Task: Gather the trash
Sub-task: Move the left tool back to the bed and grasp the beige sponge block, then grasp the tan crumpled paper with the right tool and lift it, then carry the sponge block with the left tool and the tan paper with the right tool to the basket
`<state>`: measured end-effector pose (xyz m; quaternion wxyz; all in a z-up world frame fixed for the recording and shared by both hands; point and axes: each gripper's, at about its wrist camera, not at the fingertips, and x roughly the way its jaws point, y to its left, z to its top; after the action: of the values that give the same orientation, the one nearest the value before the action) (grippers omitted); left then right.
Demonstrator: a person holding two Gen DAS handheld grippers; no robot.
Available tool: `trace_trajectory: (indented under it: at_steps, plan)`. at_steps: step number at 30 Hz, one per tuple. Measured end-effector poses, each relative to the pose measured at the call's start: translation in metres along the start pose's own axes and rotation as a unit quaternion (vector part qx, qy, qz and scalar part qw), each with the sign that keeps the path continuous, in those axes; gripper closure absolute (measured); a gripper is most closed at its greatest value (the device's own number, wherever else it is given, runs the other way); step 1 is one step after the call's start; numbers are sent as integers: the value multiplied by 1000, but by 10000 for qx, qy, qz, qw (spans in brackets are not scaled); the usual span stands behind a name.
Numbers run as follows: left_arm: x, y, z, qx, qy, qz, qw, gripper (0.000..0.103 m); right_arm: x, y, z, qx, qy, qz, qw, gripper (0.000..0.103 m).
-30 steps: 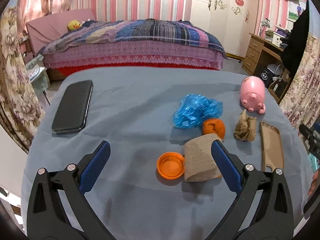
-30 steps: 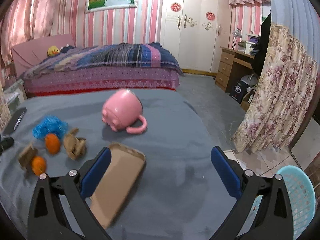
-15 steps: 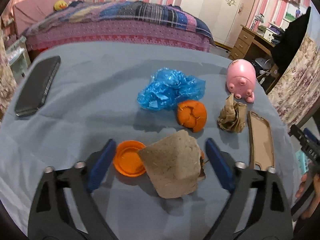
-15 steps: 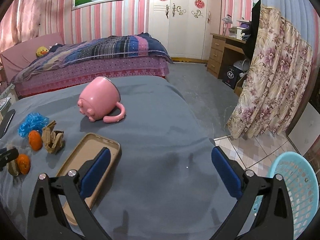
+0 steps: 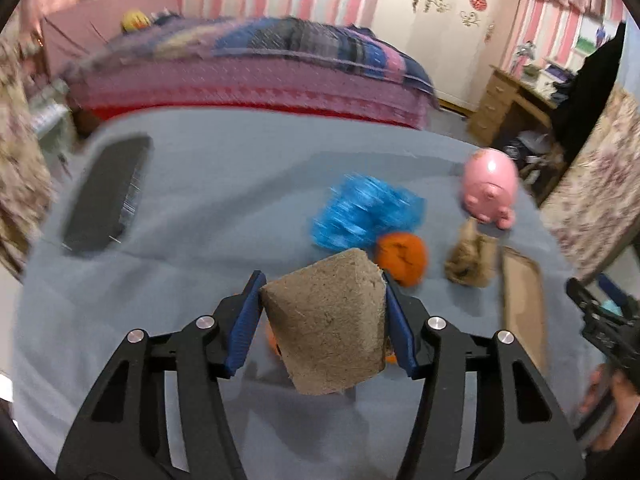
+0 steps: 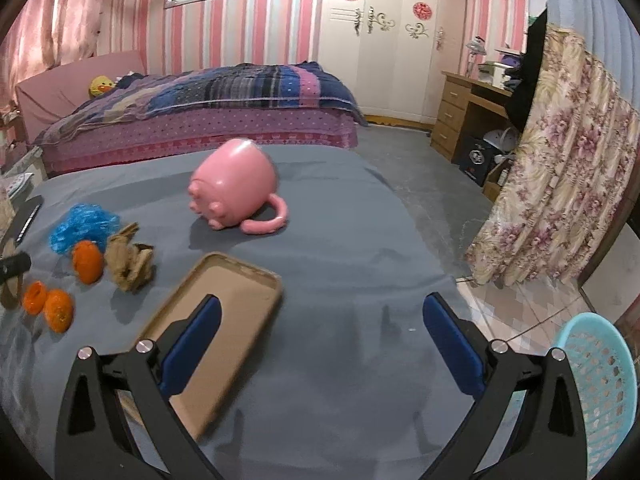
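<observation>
My left gripper (image 5: 322, 312) is shut on a brown cardboard piece (image 5: 326, 320) and holds it above the grey table (image 5: 200, 200); the piece hides most of the orange lid below. Beyond it lie a crumpled blue plastic bag (image 5: 368, 218), an orange peel (image 5: 402, 258) and a crumpled brown paper (image 5: 470, 260). My right gripper (image 6: 320, 338) is open and empty over the table's right part. In the right wrist view the blue bag (image 6: 84, 228), orange peel (image 6: 87, 261), brown paper (image 6: 130, 266) and orange lid (image 6: 34, 298) with another peel (image 6: 59, 310) lie at the left.
A pink pig mug (image 6: 236, 190) lies on its side at the back. A tan phone case (image 6: 224, 320) lies under my right gripper's left finger. A black phone (image 5: 106, 196) lies far left. A light blue basket (image 6: 600, 392) stands on the floor, right of the table.
My left gripper has closed on the brown cardboard piece and lifted it off the table. My right gripper has stayed open, shifting slightly.
</observation>
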<state>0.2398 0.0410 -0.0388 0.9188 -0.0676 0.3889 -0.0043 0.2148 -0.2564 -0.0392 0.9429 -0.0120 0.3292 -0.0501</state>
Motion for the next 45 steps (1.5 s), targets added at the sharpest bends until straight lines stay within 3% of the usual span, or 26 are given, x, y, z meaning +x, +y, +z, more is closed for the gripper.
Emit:
trace_trajectory:
  at_steps: [10,18,24,26,27,35,45]
  plan:
    - [-1,37,8,-109,-79,348,9993,47,1,78,4,-711,11,723,9948,5]
    - [-1,74,15,-445,-127,571,9973,47,19,115,18,-1000,246,957,9901,7]
    - [-4,89,16,-620,-155,682,9956,47,33,131,19,-1092,494,1158,9860,34]
    - [-6,91,17,-647,-175,648,9956,47,37,137,16,-1140,586,1262,9837,59]
    - [-5,91,17,-650,-183,639,9957,47,39,137,15,-1153,606,1305,9829,63]
    - [-19,78,20,-536,-308,565,9965,47,13,124,16,-1132,192,1257,9854,64]
    - [-34,23,20,-152,-419,297,9986,47,-34,42,8,-850,-3,889,9924,64]
